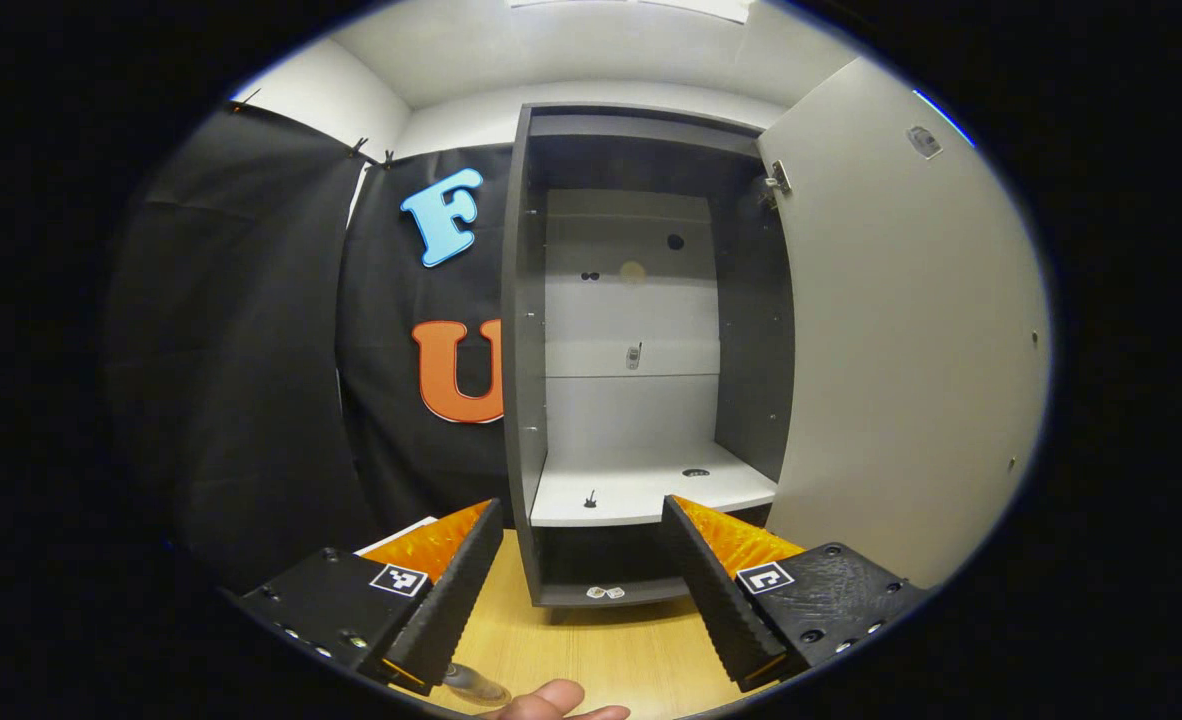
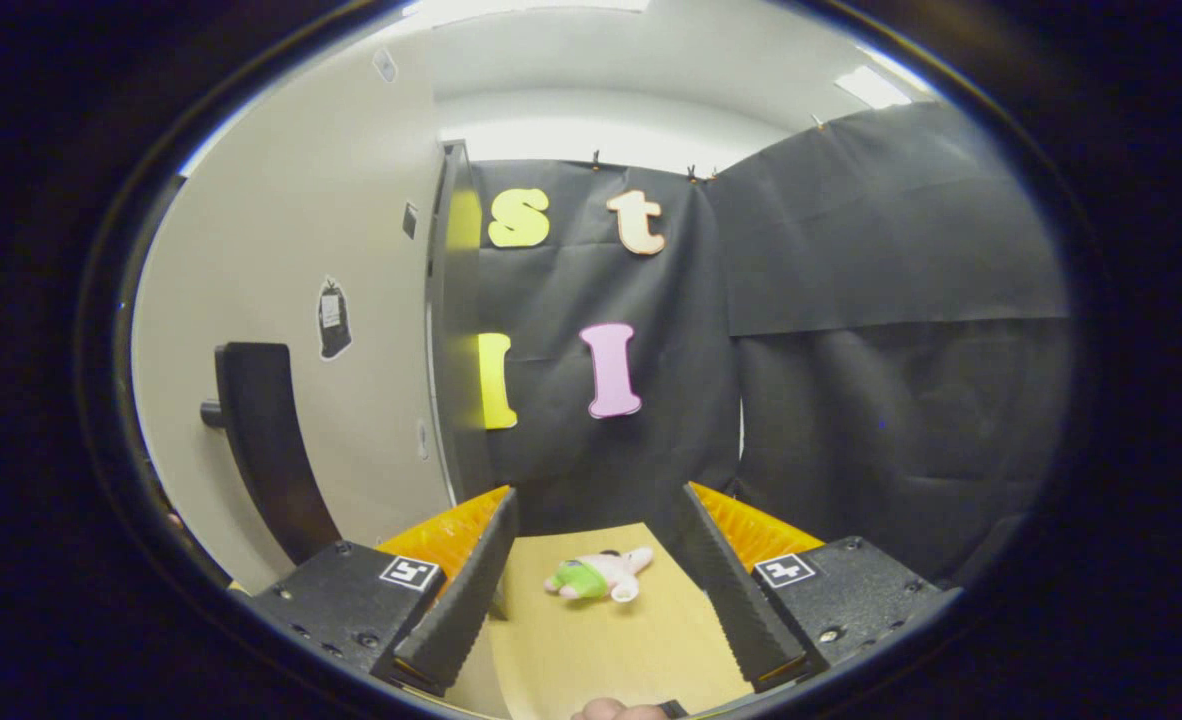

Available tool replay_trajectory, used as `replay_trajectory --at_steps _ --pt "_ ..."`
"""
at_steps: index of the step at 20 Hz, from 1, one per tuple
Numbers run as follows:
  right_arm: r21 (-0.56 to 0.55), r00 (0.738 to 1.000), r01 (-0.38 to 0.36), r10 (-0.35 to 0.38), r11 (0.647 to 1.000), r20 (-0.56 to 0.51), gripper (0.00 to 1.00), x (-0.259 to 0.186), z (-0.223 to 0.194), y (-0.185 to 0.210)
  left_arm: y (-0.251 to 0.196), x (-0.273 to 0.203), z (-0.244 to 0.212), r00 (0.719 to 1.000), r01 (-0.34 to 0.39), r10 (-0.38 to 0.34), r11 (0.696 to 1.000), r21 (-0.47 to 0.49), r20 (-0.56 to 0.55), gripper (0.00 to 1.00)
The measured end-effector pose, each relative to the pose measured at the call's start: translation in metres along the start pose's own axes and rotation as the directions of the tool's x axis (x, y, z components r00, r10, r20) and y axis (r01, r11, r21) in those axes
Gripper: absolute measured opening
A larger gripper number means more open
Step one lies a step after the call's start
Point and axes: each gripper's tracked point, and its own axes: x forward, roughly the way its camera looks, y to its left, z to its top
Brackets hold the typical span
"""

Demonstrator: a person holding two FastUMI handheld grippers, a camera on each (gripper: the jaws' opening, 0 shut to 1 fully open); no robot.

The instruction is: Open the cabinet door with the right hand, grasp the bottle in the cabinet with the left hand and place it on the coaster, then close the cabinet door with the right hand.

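The cabinet (image 1: pixel 641 350) stands on the wooden bench (image 1: pixel 591 650) with its door (image 1: pixel 911 350) swung wide open to the right in the left gripper view, the pale shelf (image 1: pixel 641 490) inside bare but for small marks. The left tool (image 1: pixel 583 580) hovers in front of the opening, fingers spread and holding nothing; a fingertip (image 1: pixel 551 700) shows at the bottom edge, and beside it a small clear object (image 1: pixel 476 685) too cut off to identify, so where the bottle is cannot be told. In the right gripper view, the right tool (image 2: pixel 596 590) is likewise spread and empty, just beside the door's outer face (image 2: pixel 291 300) and its dark handle (image 2: pixel 266 450). A small plush toy (image 2: pixel 599 577) lies on the bench between its fingers
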Motion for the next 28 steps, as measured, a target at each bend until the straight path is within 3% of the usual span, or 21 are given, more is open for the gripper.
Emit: replay_trajectory --at_steps 2,4,5,16,18,23,24,25,28 --pt "-0.002 1.0 0.004 -0.004 1.0 0.003 0.98 -0.005 0.002 0.0 0.0 -0.001 -0.002 1.0 0.003 -0.003 1.0 0.004 -0.005 0.96" --pt "-0.014 1.0 0.006 -0.006 1.0 -0.001 0.93 -0.01 0.0 0.007 0.001 -0.003 -0.005 1.0 0.009 -0.009 1.0 0.003 -0.005 0.96" --pt "-0.007 1.0 -0.005 0.005 1.0 -0.009 0.98 -0.012 -0.002 0.015 0.005 -0.004 -0.007 1.0 0.006 -0.006 1.0 0.002 -0.006 0.96" --pt "-0.01 0.974 -0.226 0.226 0.974 0.001 0.97 -0.013 -0.002 0.139 0.062 -0.023 -0.023 0.997 -0.077 0.076 0.996 -0.034 -0.026 0.96" --pt "-0.004 0.971 -0.238 0.238 0.971 0.004 0.92 -0.007 0.0 0.151 0.075 -0.028 -0.03 0.994 -0.098 0.097 0.995 -0.032 -0.043 0.96" --pt "0.044 0.966 -0.259 0.26 0.965 -0.014 0.97 0.003 -0.008 0.177 0.106 -0.041 -0.041 0.987 -0.147 0.145 0.989 -0.03 -0.066 0.96" --pt "0.048 0.964 -0.265 0.266 0.963 -0.013 0.92 0.008 -0.01 0.184 0.109 -0.042 -0.043 0.986 -0.151 0.149 0.988 -0.033 -0.071 0.96" --pt "0.054 0.962 -0.27 0.271 0.961 -0.018 0.97 0.012 -0.012 0.191 0.112 -0.043 -0.047 0.985 -0.155 0.152 0.987 -0.038 -0.081 0.96" --pt "0.065 0.956 -0.289 0.292 0.955 -0.038 0.98 0.022 -0.021 0.212 0.119 -0.046 -0.052 0.983 -0.161 0.155 0.986 -0.049 -0.097 0.96"
